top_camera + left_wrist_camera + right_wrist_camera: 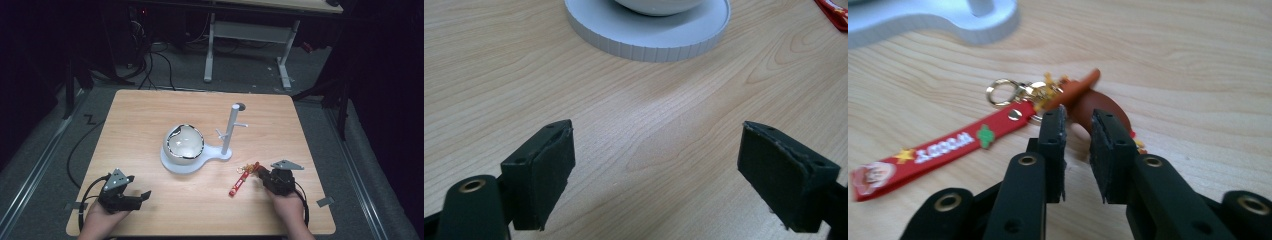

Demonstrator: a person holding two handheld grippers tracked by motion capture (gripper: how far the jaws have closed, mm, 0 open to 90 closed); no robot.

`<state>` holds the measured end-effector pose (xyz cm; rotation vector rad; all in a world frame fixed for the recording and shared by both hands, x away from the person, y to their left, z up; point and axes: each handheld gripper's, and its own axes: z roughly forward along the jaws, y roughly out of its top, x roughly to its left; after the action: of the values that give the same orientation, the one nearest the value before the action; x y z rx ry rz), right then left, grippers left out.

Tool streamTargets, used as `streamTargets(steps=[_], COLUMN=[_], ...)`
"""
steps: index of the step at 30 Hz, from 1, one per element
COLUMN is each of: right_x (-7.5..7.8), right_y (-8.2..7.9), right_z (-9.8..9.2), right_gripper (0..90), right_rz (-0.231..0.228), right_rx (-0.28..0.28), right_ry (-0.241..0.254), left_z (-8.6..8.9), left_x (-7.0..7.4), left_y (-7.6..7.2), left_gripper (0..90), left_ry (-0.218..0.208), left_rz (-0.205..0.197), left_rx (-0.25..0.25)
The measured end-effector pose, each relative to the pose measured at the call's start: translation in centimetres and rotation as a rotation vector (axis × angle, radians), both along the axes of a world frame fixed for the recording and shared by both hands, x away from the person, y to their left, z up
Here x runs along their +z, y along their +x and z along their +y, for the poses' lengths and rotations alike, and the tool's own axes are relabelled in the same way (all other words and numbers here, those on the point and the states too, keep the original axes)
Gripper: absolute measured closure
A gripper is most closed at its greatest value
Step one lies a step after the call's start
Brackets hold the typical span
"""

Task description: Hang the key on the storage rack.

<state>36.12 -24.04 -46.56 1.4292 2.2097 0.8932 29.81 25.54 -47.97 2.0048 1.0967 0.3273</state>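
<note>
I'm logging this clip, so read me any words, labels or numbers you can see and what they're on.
White lettering on the red keychain strap: too blurred to read.
Beside it on the strap: a green clover shape and a yellow star, no text.
Nothing else carries readable text.

My left hand [100,217] comes in at the bottom left, gripping my left claw [142,195] low over the near corner, its grey three-cornered plate on top and its cable looping back beside my wrist. Its jaws point to the right and stand wide apart, with nothing between the pads [546,170]. My right hand [287,207] comes in at the bottom right and holds my right claw [261,176] pointing forward and a little to the left. Its jaws are drawn close, with a narrow gap between the pads [1055,145], tips down near the surface.
</note>
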Motion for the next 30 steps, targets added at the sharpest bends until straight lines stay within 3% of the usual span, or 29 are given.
streamTargets(steps=[3,6,8,9,10,14,19,30], right_x=[0.8,1.0,0.6,0.6,0.1,-1.2,-1.2,-0.6], right_y=[-1.0,-1.9,-2.3,-2.3,-2.4,-2.1,-2.5,-6.1], right_z=[0.8,3.1,5.1,5.1,6.8,8.4,8.0,3.6], right_gripper=[73.2,73.2,72.7,72.7,72.3,72.5,72.3,71.3], right_rz=[-0.026,-0.024,-0.001,-0.001,0.019,0.068,0.082,0.110], right_rx=[0.016,0.097,0.166,0.166,0.219,0.267,0.261,0.207], right_ry=[0.022,0.058,0.044,0.044,0.018,-0.027,-0.033,-0.052], left_z=[-0.2,-0.7,-1.1,-1.1,-1.3,-1.2,-1.0,-2.7], left_x=[0.0,-0.2,-0.3,-0.3,-0.3,-0.2,0.0,0.1], left_y=[0.3,0.7,0.7,0.7,0.6,0.2,0.2,2.0], left_gripper=[16.1,16.1,16.0,16.1,16.0,16.0,16.0,16.0], left_ry=[-0.005,0.004,0.014,0.014,0.025,0.015,0.004,-0.009], left_rz=[0.000,0.007,0.010,0.010,0.010,0.008,0.002,-0.008], left_rx=[-0.003,-0.021,-0.039,-0.039,-0.051,-0.046,-0.039,-0.090])
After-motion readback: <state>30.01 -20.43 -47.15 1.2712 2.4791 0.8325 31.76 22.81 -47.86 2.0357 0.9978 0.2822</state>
